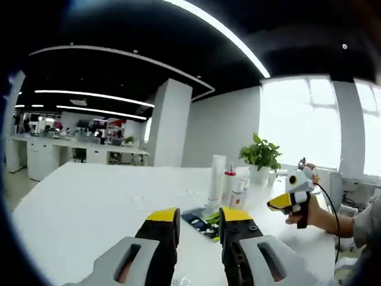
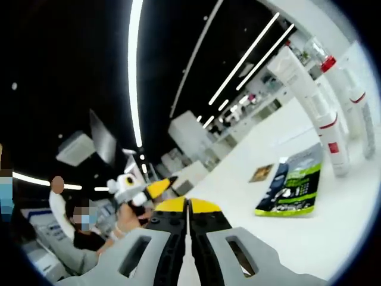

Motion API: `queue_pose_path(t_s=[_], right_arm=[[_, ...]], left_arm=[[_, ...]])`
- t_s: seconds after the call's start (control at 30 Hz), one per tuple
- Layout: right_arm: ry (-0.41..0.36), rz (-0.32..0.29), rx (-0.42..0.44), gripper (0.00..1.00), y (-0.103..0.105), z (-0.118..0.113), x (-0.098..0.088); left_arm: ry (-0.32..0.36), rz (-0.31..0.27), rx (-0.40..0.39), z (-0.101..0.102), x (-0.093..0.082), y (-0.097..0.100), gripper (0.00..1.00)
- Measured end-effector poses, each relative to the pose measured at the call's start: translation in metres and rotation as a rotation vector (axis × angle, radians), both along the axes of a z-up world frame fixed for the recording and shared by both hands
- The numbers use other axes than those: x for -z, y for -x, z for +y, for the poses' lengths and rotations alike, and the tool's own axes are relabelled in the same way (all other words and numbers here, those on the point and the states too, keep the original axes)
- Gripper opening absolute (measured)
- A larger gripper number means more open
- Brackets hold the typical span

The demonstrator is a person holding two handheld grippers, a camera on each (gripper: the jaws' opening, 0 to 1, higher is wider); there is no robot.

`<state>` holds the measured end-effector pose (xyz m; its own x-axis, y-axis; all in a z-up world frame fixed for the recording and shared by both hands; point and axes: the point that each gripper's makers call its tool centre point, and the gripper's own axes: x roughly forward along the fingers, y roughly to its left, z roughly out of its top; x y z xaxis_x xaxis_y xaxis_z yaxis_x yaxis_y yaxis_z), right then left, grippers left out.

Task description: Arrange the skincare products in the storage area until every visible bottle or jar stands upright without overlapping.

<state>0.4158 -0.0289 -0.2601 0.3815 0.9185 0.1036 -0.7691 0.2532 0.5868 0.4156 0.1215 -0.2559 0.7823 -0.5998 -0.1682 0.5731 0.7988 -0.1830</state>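
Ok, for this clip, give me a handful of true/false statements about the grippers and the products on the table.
1. The left gripper has its jaws apart with nothing between them. True.
2. The right gripper is wide open. False: its jaws are shut together, holding nothing.
3. The tall white tube stands upright on the white table. True.
4. The green and black packet stands upright. False: it lies flat on the table.
5. A potted plant sits behind the bottles. True.

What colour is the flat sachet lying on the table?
Mostly bright green with dark blue-black; the sachet shows best in the right gripper view.
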Motion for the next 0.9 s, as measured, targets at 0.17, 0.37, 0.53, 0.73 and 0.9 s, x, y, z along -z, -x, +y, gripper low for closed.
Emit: queue_pose_path(t_s=[0.17, 0.37, 0.53, 0.73, 0.9], right_arm=[[0.024, -0.006, 0.000, 0.00, 0.001, 0.001, 0.004], [0.045, -0.020, 0.015, 0.00, -0.001, 0.001, 0.006], [0.162, -0.131, -0.016, 0.16, 0.005, 0.010, 0.009], [0.298, -0.229, -0.001, 0.32, 0.007, 0.016, 0.021], [0.270, -0.232, -0.015, 0.34, 0.008, 0.018, 0.015]], left_arm=[[-0.286, 0.030, 0.031, 0.007, 0.028, 0.002, 0.42], [-0.489, 0.182, 0.081, 0.016, 0.068, 0.009, 0.52], [-0.550, 0.342, 0.095, 0.028, 0.092, 0.005, 0.56], [-0.586, 0.559, 0.075, 0.041, 0.113, 0.007, 0.59], [-0.712, 0.681, 0.090, 0.038, 0.127, 0.019, 0.67]])
